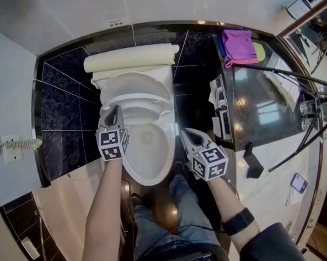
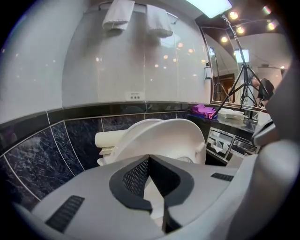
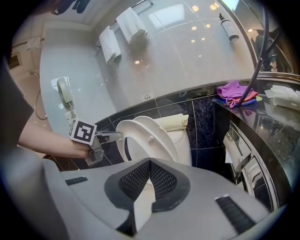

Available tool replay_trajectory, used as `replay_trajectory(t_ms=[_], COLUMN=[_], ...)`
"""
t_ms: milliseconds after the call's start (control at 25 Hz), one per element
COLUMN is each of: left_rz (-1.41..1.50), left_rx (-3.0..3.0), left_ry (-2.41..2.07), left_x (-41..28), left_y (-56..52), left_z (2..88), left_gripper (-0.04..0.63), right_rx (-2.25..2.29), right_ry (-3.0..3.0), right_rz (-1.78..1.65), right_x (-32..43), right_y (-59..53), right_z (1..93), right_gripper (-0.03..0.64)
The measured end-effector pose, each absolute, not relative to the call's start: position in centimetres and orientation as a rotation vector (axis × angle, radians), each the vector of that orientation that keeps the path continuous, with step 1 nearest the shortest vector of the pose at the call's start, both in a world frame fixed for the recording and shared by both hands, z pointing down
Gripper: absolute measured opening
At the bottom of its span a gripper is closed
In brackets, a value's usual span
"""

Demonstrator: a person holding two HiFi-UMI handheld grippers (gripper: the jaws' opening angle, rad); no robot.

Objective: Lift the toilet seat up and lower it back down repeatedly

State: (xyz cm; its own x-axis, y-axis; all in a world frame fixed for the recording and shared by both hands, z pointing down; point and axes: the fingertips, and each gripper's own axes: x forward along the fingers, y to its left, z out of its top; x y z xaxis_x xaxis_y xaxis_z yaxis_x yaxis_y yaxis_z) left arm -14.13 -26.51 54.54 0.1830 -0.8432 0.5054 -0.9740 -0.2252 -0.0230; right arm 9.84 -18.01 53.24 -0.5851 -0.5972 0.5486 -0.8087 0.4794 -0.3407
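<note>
Currently the seat [image 2: 164, 136] is half-raised, seemingly propped by the left hand-held gripper's [image 1: 116, 109] closed tips, with the right hand-held gripper [image 1: 186, 132] shut and empty; any slip slams it.

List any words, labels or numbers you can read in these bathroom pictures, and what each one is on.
No text here is legible.
The wall plate on the white wall: print too small to read.
The dark plaque high on the far wall: blurred, unreadable.
The cubes on the left gripper and right gripper: black-and-white square patterns only, no words.
</note>
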Motion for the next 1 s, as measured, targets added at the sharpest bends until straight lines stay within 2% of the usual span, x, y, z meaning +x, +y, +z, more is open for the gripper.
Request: replay_trajectory(t_ms=[320, 1000], left_rz=[0.625, 0.506], left_rx=[2.178, 2.329], left_ry=[-1.691, -1.609], left_x=[-13.7, -14.0], left_y=[-23.8, -5.8], left_z=[52.9, 36.8], left_gripper=[-0.003, -0.003], right_rx=[1.198, 1.226], right_ry=[-2.374, -2.371], right_rz=[0.806, 0.517], right_x=[10.1, 7.9], right_y=[-17.2, -7.7], right_z=[51.6, 39.9], right_gripper=[0.017, 0.017])
